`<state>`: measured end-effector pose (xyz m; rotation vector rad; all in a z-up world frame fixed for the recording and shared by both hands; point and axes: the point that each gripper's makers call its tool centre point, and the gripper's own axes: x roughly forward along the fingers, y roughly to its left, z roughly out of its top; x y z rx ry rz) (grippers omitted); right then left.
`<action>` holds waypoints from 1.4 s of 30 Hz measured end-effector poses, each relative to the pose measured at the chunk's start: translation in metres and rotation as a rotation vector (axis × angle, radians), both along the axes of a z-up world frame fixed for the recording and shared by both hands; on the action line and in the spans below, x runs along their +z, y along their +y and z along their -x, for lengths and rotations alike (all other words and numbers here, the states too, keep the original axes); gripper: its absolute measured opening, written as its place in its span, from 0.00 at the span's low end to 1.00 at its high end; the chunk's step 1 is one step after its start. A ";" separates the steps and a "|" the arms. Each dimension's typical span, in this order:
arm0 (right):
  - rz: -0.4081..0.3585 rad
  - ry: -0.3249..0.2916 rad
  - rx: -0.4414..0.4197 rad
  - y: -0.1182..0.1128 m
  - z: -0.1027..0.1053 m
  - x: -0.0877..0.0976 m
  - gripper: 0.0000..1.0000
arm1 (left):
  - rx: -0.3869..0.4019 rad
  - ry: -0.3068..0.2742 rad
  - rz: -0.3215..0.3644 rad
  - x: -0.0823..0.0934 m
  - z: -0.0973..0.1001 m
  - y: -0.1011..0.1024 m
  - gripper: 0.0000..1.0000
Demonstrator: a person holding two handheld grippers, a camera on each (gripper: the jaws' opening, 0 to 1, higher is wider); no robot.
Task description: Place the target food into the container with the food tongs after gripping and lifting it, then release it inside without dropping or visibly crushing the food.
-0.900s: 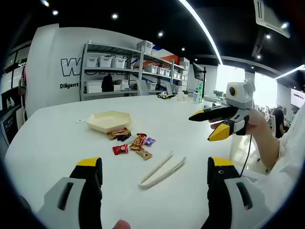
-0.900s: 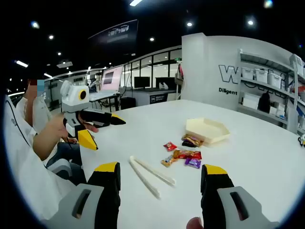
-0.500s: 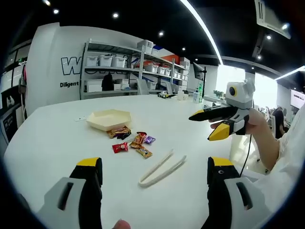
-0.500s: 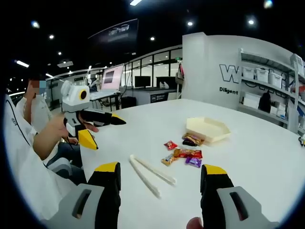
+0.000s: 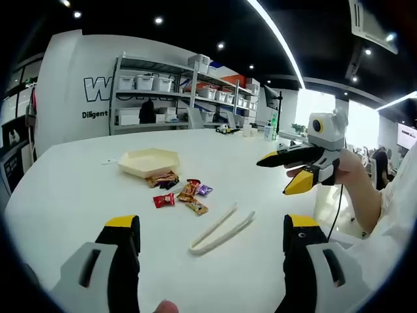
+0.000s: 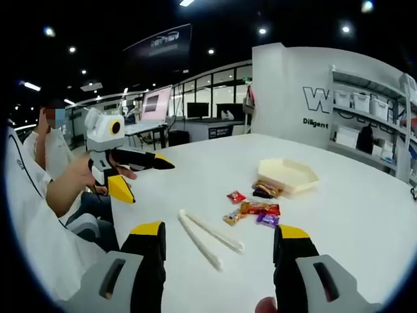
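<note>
Two monitors point(image 6: 156, 104) behind left gripper point(image 6: 135, 177)

Can't read the snack wrappers point(image 5: 180, 193) from my feed, way too small. Wall lettering point(image 5: 95, 92) is partly hidden behind the shelf point(image 5: 169, 94), and the bins point(image 5: 143, 84) are a blur.

An open-plan office or lab — storage shelving point(image 5: 189, 91) with bins, desk monitors point(image 6: 199, 109), wall lettering point(image 6: 324, 111).

left claw point(image 5: 212, 238) agape, right claw point(image 6: 218, 244) agape
</note>
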<state>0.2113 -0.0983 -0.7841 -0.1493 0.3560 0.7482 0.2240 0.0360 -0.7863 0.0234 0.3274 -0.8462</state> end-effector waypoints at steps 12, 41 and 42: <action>0.001 0.003 0.010 0.001 -0.001 -0.003 0.64 | -0.004 -0.009 0.004 0.000 0.000 -0.001 0.88; 0.021 0.017 0.069 0.007 -0.007 -0.011 0.60 | -0.018 -0.043 -0.012 0.001 -0.004 -0.003 0.85; 0.024 0.020 0.075 0.008 -0.007 -0.013 0.60 | -0.019 -0.040 -0.013 0.001 -0.004 -0.003 0.85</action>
